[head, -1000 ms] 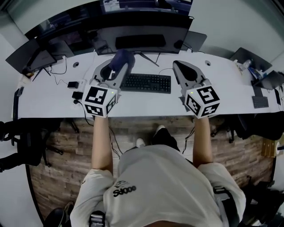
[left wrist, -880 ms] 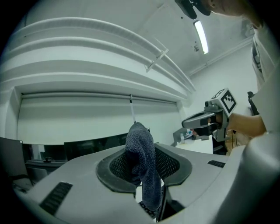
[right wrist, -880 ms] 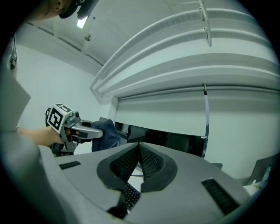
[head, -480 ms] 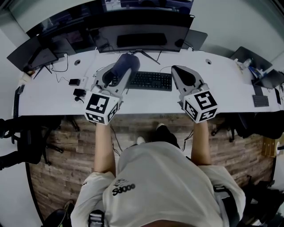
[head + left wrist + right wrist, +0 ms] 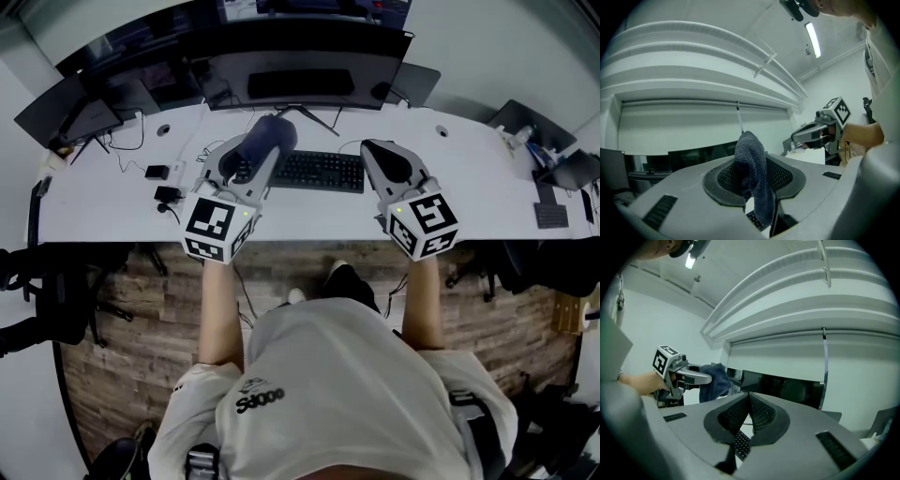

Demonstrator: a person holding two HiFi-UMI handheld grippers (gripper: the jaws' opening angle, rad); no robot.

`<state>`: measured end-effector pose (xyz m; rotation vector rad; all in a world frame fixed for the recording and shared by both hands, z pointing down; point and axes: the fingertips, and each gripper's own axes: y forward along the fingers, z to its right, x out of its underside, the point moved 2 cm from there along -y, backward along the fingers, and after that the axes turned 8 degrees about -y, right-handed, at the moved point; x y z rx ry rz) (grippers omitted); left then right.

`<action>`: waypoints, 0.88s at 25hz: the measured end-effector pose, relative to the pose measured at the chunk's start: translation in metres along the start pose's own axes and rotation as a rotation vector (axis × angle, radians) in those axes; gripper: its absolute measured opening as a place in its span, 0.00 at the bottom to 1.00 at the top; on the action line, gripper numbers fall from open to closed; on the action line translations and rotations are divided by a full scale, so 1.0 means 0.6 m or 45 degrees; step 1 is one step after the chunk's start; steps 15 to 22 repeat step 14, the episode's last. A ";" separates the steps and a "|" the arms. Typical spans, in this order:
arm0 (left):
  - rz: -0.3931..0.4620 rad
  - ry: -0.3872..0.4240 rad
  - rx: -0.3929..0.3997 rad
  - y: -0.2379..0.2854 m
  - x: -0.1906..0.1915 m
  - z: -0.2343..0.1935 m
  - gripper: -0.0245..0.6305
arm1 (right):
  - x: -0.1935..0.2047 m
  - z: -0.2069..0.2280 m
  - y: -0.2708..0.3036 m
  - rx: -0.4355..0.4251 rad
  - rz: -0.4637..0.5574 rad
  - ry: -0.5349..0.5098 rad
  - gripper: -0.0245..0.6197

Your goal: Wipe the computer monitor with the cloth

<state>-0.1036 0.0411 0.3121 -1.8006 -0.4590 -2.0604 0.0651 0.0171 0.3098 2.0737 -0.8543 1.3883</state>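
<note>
Cloth [image 5: 752,176], dark blue looped terry bunched into a soft hump, sat pinched between the left gripper's [image 5: 244,161] ribbed pads [image 5: 783,176], over the black keyboard [image 5: 323,172], near the wide dark monitor [image 5: 300,80]. Right gripper's [image 5: 749,401] jaws met tip to tip, empty.

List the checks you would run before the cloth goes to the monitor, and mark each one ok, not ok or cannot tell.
1. Cloth gripped: ok. The left gripper is shut on the cloth, which stands up between its pads.
2. Right gripper free: ok. Its jaws are together with nothing between them.
3. Cloth on the monitor: not ok. It is held by the keyboard's left end, short of the screen.
4. Where the screen is dirty: cannot tell.
</note>
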 end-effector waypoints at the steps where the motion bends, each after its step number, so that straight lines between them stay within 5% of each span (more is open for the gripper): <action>1: -0.005 0.003 0.001 0.002 0.002 0.001 0.23 | 0.001 0.001 0.001 0.002 0.001 0.004 0.05; 22: -0.046 0.000 -0.023 0.014 0.020 -0.015 0.23 | 0.017 0.008 0.019 0.002 -0.036 -0.050 0.05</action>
